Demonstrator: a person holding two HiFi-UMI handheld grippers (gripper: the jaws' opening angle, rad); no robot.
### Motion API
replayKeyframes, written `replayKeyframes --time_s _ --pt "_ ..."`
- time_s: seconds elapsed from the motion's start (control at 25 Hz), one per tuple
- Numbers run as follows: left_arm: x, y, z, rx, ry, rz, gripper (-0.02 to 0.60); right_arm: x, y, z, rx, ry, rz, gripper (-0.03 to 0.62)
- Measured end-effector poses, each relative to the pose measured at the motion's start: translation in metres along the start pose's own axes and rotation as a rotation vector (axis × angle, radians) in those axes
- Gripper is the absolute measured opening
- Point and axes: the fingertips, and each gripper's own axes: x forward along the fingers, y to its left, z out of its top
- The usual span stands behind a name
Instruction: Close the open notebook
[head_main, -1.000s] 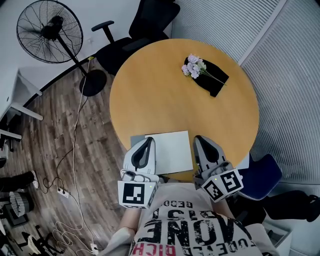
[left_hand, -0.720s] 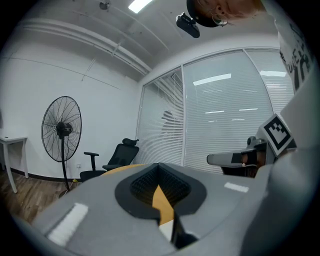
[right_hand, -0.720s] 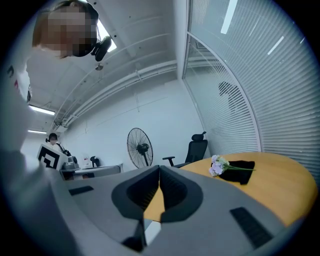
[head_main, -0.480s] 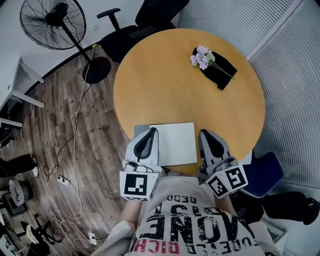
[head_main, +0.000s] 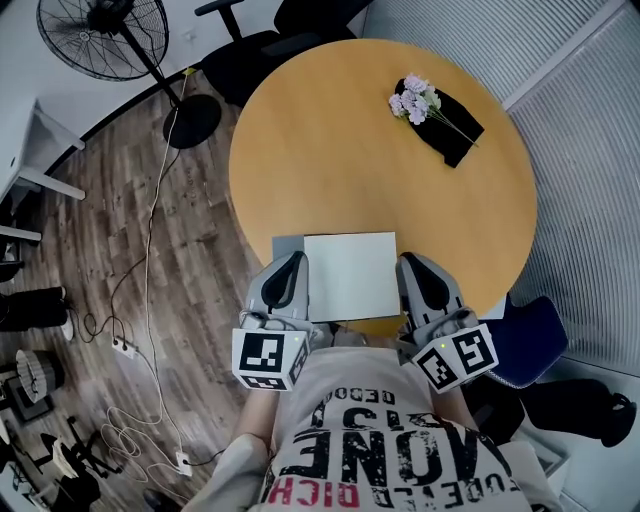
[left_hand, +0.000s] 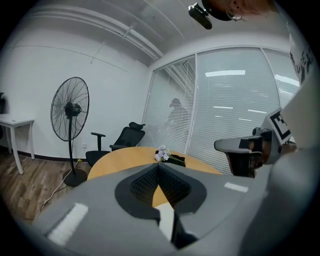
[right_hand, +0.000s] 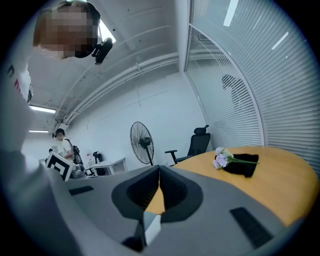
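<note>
Beyond the notebook (head_main: 350, 275), flowers (head_main: 412, 100) on black cloth (head_main: 456, 137)

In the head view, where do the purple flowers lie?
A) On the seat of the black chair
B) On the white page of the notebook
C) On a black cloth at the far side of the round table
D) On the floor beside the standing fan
C: the flowers rest on the black cloth at the far side of the table, well apart from the notebook at the near edge.
</note>
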Motion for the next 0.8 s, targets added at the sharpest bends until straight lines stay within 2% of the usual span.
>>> replayKeyframes --time_s 0.36,0.6,0.8 --pt "-0.006 0.024 -0.061 -0.065 0.166 -0.033 0.016 0.007 0.005 -0.011 0.001 0.027 -0.027 0.012" --pt "-0.011 0.031 -0.086 -0.109 0.244 -0.082 0.079 0.014 0.015 -0.016 0.001 0.036 -0.041 0.012" --pt "-0.011 0.037 -0.107 -0.112 0.291 -0.11 0.094 0.017 0.019 -0.02 -0.001 0.034 -0.057 0.012"
